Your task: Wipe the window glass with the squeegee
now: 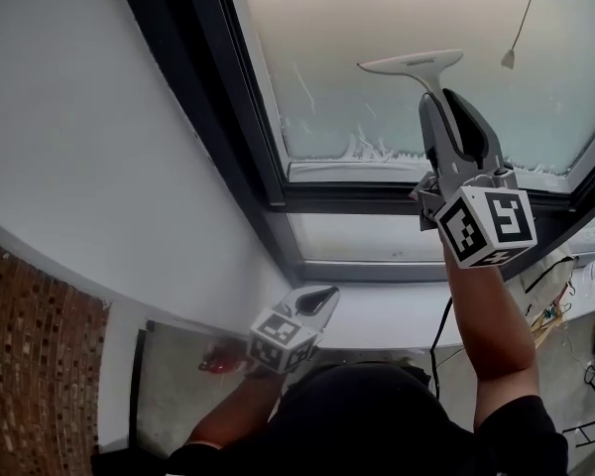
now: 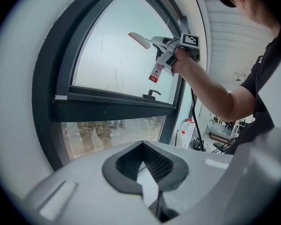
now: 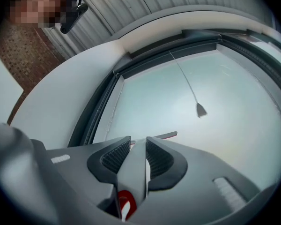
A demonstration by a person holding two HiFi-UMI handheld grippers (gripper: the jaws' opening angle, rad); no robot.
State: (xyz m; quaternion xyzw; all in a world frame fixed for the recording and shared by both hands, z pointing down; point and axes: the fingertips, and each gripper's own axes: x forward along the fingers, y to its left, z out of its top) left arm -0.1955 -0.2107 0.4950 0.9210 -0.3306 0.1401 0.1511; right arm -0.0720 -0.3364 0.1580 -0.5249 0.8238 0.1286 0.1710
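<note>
Two grippers were in view. The right gripper (image 1: 454, 117) was clenched on the handle of the squeegee (image 1: 414, 64), whose blade lay high against the window glass (image 1: 377, 18). The left gripper (image 1: 317, 298) hung low beside the sill (image 1: 387, 317), its jaws closed together on nothing.

No word, brand or number can be read anywhere. The only signs are black-and-white square markers, patterns and not letters, on the cube (image 1: 488, 228) of the right gripper (image 1: 442, 99) and on the like cube of the left gripper (image 1: 325, 296). A red-and-white tag (image 2: 155, 72) hangs from the handle of the squeegee (image 2: 145, 40); its print is too small to read. A white container (image 2: 187, 131) beyond the window frame's right edge bears a red label, also illegible.
</note>
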